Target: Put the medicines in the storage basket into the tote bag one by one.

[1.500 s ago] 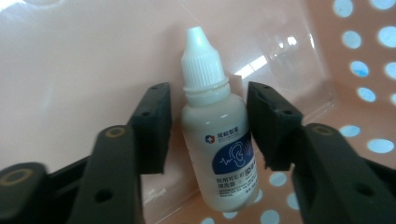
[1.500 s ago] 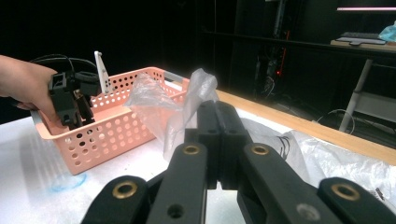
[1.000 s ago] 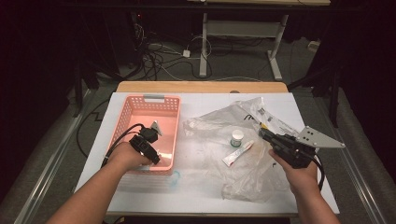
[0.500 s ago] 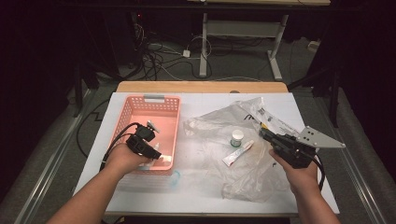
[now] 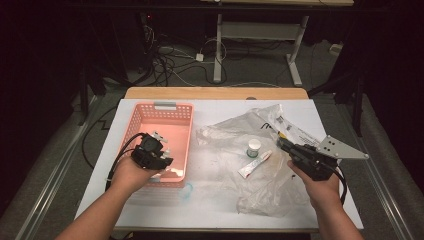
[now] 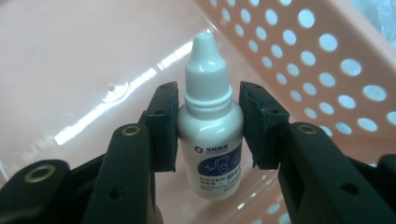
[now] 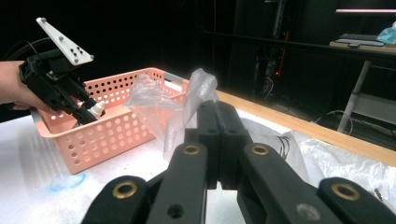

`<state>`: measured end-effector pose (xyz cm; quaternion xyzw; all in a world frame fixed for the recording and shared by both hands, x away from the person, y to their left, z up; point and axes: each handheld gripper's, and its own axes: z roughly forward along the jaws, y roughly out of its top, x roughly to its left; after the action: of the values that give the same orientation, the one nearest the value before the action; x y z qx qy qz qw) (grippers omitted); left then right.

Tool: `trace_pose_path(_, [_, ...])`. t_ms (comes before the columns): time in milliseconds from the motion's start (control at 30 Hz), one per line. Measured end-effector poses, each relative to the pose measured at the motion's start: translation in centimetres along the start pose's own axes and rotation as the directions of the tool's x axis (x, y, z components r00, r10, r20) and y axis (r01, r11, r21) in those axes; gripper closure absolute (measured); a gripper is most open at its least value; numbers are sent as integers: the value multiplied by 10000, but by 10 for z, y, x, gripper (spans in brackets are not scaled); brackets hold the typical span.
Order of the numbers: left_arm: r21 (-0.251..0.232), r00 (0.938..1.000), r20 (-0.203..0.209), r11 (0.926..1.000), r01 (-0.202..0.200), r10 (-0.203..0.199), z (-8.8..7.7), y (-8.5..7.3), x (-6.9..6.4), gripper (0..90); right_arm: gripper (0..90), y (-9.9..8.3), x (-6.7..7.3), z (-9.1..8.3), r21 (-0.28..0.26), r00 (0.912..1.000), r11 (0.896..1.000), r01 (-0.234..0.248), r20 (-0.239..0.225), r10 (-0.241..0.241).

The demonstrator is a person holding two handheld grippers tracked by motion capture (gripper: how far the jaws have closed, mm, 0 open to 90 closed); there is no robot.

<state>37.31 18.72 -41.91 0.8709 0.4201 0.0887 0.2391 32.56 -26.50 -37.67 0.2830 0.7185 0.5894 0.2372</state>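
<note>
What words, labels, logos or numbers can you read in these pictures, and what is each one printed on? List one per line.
Dropper bottle, held in the left hand-held gripper: blue label with a white ear drawing and a small red-and-blue logo; its lines of print are too small and blurred to read.
Plastic bag: black print, too small to read.
Tube: print too small to read.
Small jar: nothing legible.

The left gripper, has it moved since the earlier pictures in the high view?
Yes. The left gripper, shut on the dropper bottle, has shifted up the picture along the pink basket, away from its near wall and over its floor.
</note>
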Motion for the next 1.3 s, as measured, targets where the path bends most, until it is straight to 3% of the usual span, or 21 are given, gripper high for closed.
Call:
trace_pose_path(267, [-869,9999,-76,9961,131,-138,-7,-6,0,579,900,0,1,-1,28,10000,10000,8,-3,-8])
trace_pose_path(467, [-1553,9994,-199,9875,262,-297,-11,-10,1,580,900,1,1,-2,-21,10000,10000,30,25,-30])
trace_pose_path(700, [-2071,9996,-261,9783,64,-121,-15,-13,0,580,900,1,1,-2,-45,10000,10000,38,23,-37])
trace_pose_path(1033, [-3006,9998,-166,9537,62,-118,-23,-19,-5,580,900,0,2,0,-16,10000,10000,81,-42,-82])
trace_pose_path(1300, [-3990,9999,-83,9169,43,-83,-31,-19,-15,581,900,0,3,2,8,9999,10000,85,-87,-85])
